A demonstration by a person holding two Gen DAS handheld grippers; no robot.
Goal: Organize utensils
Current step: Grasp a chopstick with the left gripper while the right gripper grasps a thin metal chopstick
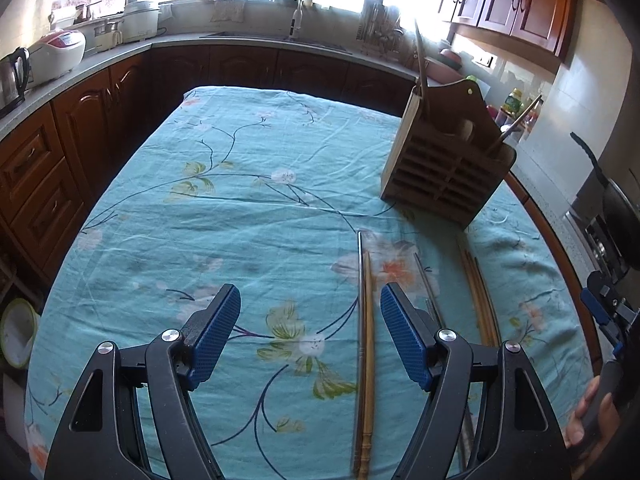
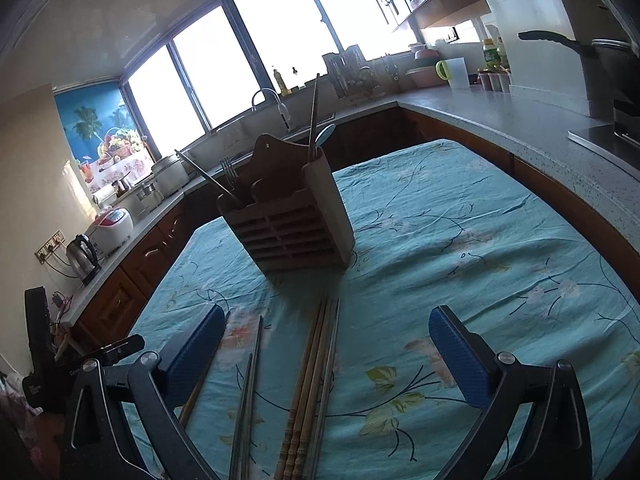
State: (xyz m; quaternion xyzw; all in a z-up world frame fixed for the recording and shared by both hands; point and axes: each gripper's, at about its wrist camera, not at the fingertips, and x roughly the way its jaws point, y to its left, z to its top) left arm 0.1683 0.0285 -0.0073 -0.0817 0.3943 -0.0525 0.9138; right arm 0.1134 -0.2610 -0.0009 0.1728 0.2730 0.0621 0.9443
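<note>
A slatted wooden utensil holder [image 1: 448, 172] [image 2: 292, 224] stands upright on the blue floral tablecloth [image 1: 224, 208] with a few utensils poking out of it. Loose chopsticks lie flat on the cloth in front of it. In the left wrist view a metal and a wooden chopstick [image 1: 366, 340] lie side by side between the fingers of my left gripper [image 1: 310, 332], which is open and above them. In the right wrist view several wooden and metal chopsticks [image 2: 310, 392] lie under my right gripper [image 2: 332, 356], also open and holding nothing.
Dark wooden cabinets and a grey counter wrap around the table, carrying a rice cooker [image 1: 56, 54], a kettle [image 2: 82, 258], a sink tap [image 2: 276, 106] and a dish rack [image 2: 352, 72]. A pan handle [image 2: 556, 42] juts out at the right. A hand [image 1: 588, 412] grips the right gripper's handle.
</note>
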